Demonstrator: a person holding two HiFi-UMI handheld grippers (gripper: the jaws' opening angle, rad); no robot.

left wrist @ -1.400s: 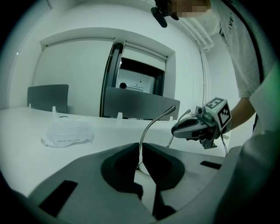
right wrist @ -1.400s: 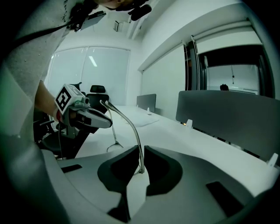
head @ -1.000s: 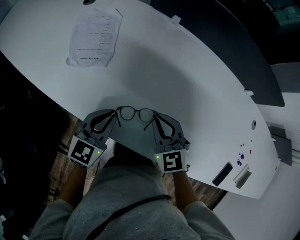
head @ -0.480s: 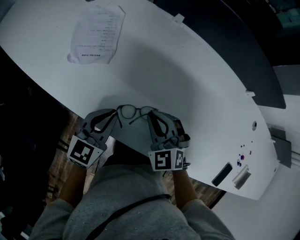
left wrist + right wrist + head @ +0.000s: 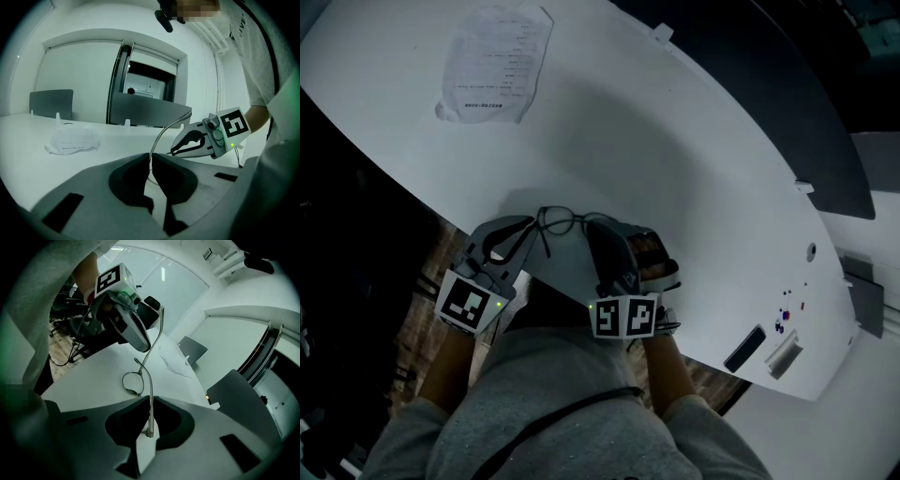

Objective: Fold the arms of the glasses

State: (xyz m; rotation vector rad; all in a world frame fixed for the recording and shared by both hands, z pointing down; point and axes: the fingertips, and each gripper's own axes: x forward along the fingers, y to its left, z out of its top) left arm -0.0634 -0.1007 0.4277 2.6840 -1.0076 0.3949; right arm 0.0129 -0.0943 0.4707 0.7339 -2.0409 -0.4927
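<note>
The right gripper (image 5: 600,225) covers part of the glasses (image 5: 555,221) from above.

Head view: dim, bluish, with soft shadow on the white table (image 5: 694,141) toward 6 o'clock. Gripper views: brighter, fisheye-bent, black vignette all round; glasses (image 5: 132,383) sharp.

Steep overhead head view; opposed low gripper views, glasses (image 5: 572,219) shared

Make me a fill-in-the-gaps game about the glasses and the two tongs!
1. The left tongs and the right tongs each pinch one ____ of the glasses.
2. The glasses are by the near edge of a ____ table.
3. The crumpled sheet far across the table is made of ____.

Missing words: arm; white; paper.
</note>
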